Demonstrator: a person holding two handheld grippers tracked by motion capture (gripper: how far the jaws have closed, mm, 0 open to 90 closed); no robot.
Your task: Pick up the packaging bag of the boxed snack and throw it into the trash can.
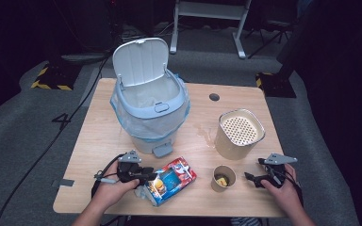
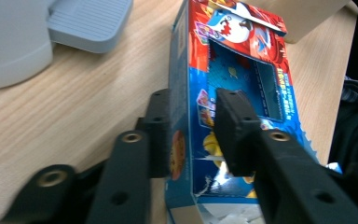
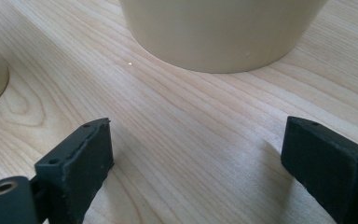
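Red-and-blue carton (image 2: 235, 88) pinched between left gripper (image 2: 193, 126) fingers; right gripper (image 3: 196, 163) fingers wide over bare table (image 3: 191, 121)

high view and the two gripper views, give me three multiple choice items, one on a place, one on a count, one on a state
1. Where does the small tan paper cup stand?
A. inside the bin
B. on the wooden table, in front of the tall beige canister with a perforated top
C. on the floor

2. How many lidded bins stand on the table?
A. one
B. two
C. three

3. What is the left gripper doing?
A. hanging open over bare wood
B. clamping the cup
C. closed on the red and blue cardboard carton

Answers: 1 B, the cup sits nearer the person than the canister. 2 A, a single white pedal bin with its lid raised. 3 C, its jaws press both faces of the carton.
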